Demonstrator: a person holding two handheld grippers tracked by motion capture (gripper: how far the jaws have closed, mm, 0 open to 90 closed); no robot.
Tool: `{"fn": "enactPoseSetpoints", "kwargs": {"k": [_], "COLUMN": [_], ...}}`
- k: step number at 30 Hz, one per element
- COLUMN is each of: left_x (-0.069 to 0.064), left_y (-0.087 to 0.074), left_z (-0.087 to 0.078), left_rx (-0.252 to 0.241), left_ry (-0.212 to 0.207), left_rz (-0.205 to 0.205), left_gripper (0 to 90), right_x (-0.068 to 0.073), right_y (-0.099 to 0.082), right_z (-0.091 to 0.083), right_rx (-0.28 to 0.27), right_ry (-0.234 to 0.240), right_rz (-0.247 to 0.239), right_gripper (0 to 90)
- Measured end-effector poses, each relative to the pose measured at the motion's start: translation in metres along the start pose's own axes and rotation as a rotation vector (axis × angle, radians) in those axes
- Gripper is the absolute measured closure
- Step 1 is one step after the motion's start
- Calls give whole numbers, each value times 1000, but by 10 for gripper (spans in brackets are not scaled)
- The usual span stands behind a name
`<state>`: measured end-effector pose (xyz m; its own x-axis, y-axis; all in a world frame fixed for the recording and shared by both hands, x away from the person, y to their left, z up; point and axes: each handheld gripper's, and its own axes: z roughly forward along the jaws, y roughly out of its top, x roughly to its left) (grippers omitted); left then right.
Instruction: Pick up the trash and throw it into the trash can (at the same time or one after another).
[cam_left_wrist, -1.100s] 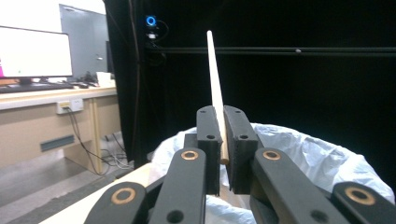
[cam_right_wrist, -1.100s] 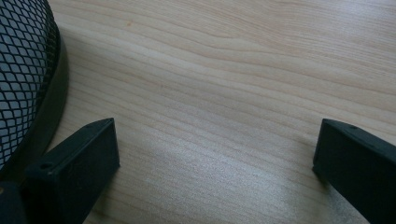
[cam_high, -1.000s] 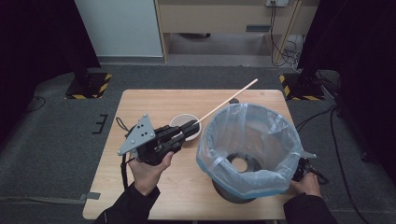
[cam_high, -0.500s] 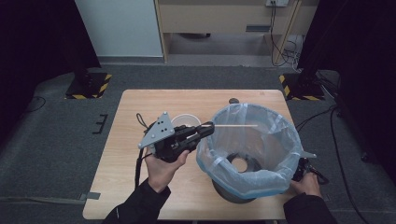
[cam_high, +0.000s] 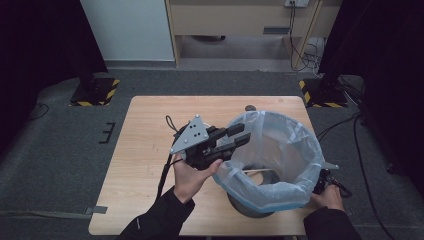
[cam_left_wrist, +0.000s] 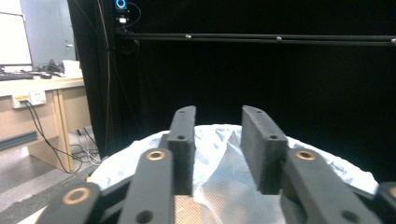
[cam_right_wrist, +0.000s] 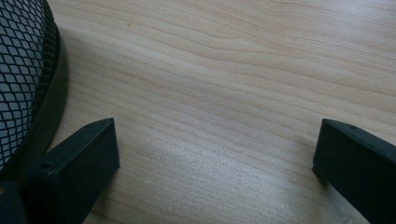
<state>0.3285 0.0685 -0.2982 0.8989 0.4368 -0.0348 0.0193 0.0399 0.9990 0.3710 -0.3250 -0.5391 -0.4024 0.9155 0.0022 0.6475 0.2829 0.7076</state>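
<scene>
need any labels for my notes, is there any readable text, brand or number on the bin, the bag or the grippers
No readable text anywhere.
Bin liner: plain, no print.
Mesh waste bin: no label.
Left gripper and its grey plate: unmarked.
Right gripper: unmarked.
Monitor and wall socket in the left gripper view: too small and blurred to read.

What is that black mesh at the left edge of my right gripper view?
Observer: That is the side of a mesh wastebasket. The high view shows a pale blue plastic bag lining it, folded over the rim.
Visitor: Is anything inside it?
Observer: Yes, a thin wooden stick lies in the bag.
Visitor: Where is the other gripper?
Observer: The left gripper is held at the bag's left rim. Its fingers have just been opening, and nothing is between them.
</scene>
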Motion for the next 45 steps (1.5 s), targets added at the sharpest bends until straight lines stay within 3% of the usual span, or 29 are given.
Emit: {"fn": "enactPoseSetpoints", "kwargs": {"k": [3, 6, 13, 14, 16, 18, 20, 26, 32, 35, 45], "left_x": [3, 14, 39, 47, 51, 64, 69, 101, 118, 124, 122], "left_y": [1, 4, 2, -2, -5, -17, -22, -58, -79, -93, -122], "left_z": [-5, -20, -53, -62, -65, -71, -73, -73, -70, -69, -71], "left_rx": [-8, -25, -6, 5, 15, 56, 69, 146, 190, 241, 347], "left_ry": [19, 68, 165, 198, 216, 265, 283, 377, 417, 437, 455], "left_rz": [7, 9, -1, -8, -11, -20, -25, -93, -142, -162, -184], "left_gripper": [563, 512, 475, 467, 463, 455, 452, 450, 444, 443, 438], "right_x": [0, 0, 0, 0, 0, 0, 0, 0, 0, 0, 0], "right_y": [0, 0, 0, 0, 0, 0, 0, 0, 0, 0, 0], "right_z": [0, 0, 0, 0, 0, 0, 0, 0, 0, 0, 0], "right_rx": [0, 0, 0, 0, 1, 0, 1, 0, 1, 1, 0], "right_ry": [0, 0, 0, 0, 0, 0, 0, 0, 0, 0, 0], "right_rz": [-1, 0, 0, 3, 3, 2, 3, 3, 3, 3, 0], "right_gripper": [5, 5, 5, 5, 5, 5, 5, 5, 5, 5, 5]}}
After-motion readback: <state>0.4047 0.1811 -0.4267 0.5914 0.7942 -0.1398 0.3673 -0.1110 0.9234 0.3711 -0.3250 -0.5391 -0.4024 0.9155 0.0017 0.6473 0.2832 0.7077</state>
